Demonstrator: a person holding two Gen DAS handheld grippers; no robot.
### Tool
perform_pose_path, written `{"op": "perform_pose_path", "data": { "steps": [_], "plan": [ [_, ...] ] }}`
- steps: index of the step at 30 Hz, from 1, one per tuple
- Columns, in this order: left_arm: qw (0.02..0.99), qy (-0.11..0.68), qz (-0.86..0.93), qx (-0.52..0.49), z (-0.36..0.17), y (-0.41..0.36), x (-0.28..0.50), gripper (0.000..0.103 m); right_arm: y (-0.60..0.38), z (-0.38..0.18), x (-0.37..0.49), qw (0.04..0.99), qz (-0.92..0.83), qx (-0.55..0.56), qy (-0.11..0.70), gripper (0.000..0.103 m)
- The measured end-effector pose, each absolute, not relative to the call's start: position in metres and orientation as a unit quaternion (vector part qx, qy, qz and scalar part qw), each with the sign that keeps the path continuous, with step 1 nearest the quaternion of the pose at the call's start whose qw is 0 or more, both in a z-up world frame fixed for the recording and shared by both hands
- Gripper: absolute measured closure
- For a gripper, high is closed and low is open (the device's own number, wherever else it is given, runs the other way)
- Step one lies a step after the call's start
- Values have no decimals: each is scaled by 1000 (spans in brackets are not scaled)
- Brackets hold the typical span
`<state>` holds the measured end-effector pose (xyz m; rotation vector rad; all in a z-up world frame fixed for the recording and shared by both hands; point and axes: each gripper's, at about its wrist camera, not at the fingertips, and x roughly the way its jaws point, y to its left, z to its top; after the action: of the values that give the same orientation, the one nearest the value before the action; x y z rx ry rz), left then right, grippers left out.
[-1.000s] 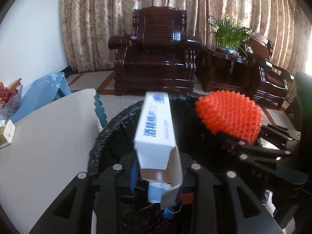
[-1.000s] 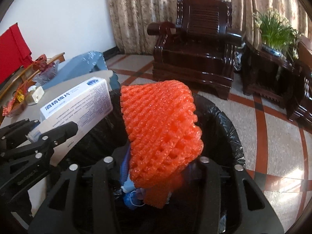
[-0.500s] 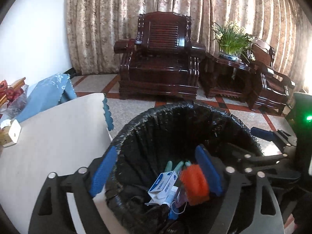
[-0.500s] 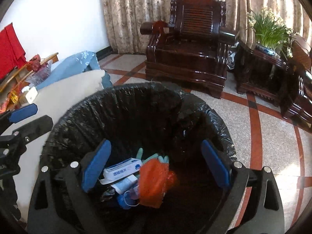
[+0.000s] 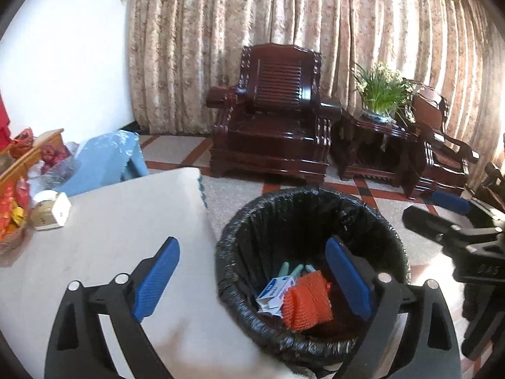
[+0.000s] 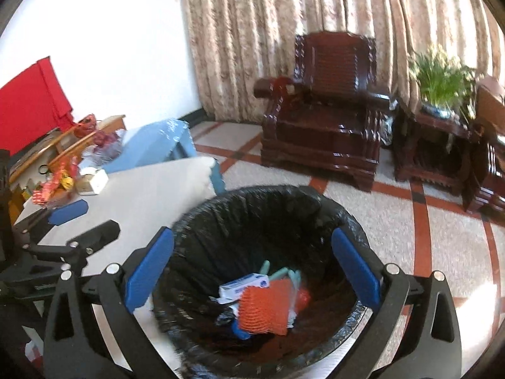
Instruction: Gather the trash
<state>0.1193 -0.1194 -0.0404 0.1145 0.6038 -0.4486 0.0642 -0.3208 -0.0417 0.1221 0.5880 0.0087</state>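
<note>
A bin with a black liner (image 5: 303, 208) stands on the floor beside the white table (image 5: 110, 237). Inside it lie a white-and-blue box (image 5: 274, 290) and an orange foam net (image 5: 306, 303) on top of pale green trash. My left gripper (image 5: 252, 274) hovers over the bin's left rim, its jaws still opening and nothing between them. My right gripper (image 6: 252, 268) hangs above the bin (image 6: 252, 208), jaws likewise opening and empty, with the box (image 6: 243, 284) and the net (image 6: 265, 306) far below.
A small white box (image 5: 52, 211) and a basket of red and orange packets (image 5: 12, 208) sit at the table's far left. Behind the bin are a dark wooden armchair (image 5: 274, 120), a side table with a potted plant (image 5: 382, 94), and a blue cloth (image 5: 107, 158).
Both grippers let go: the box and the orange net dropped into the bin. Both jaws spread wide, and both hands rose and drew back from the bin.
</note>
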Motion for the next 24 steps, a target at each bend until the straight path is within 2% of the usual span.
{"op": "perform_pose_path", "data": {
  "steps": [9, 24],
  "plan": [
    [940, 278, -195, 28, -13, -81, 81, 6, -287, -9, 32, 959, 41, 37, 277, 5],
    [959, 227, -167, 17, 23, -51, 35, 6, -255, 26, 5, 967, 76, 18, 242, 5]
  ]
}}
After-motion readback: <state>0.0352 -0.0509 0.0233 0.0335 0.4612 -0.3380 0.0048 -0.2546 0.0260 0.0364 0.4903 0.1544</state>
